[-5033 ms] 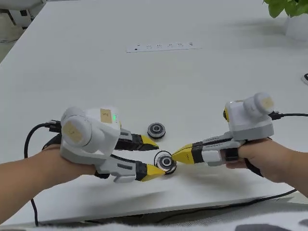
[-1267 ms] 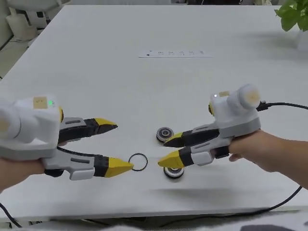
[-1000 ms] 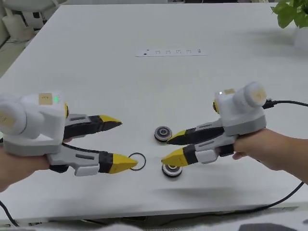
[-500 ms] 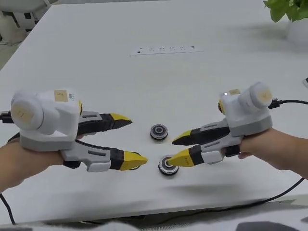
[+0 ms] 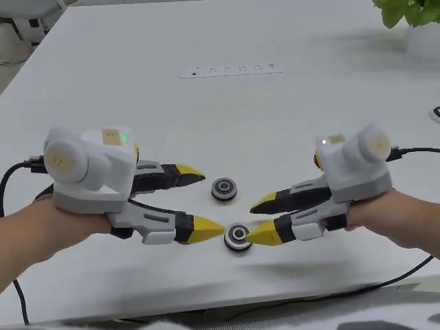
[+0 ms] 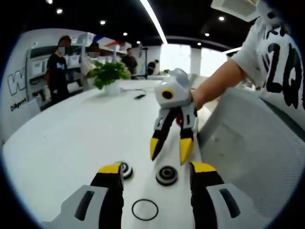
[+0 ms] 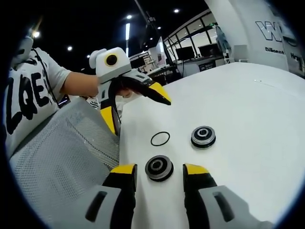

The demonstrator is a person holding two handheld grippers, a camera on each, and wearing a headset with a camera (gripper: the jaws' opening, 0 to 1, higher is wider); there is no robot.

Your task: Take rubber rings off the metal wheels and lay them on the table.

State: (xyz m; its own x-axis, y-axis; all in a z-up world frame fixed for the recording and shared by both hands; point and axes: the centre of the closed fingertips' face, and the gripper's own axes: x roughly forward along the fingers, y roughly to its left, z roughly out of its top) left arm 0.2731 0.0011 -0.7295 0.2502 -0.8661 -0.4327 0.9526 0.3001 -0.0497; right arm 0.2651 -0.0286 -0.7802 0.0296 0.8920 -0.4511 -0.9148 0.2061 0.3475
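Note:
Two small metal wheels lie near the table's front edge: the far wheel (image 5: 224, 189) and the near wheel (image 5: 238, 235). A thin black rubber ring (image 6: 145, 210) lies flat and loose on the table, below and between my left gripper's jaws. My left gripper (image 5: 206, 203) is open, its lower tip just left of the near wheel. From the right, my right gripper (image 5: 253, 220) is open too, with its lower tip beside that wheel. In the right gripper view the near wheel (image 7: 159, 168) sits just ahead of the jaw tips, with the ring (image 7: 160, 139) and the far wheel (image 7: 203, 136) beyond.
A white power strip (image 5: 232, 69) lies across the middle of the white table (image 5: 137, 89). A potted plant (image 5: 405, 14) stands at the far right corner. Cables trail from both grippers over the front edge. Several people stand far off in the left gripper view.
Both grippers have closed in on the near wheel from either side. The left one moved right, so its lower jaw now covers the loose ring in the head view.

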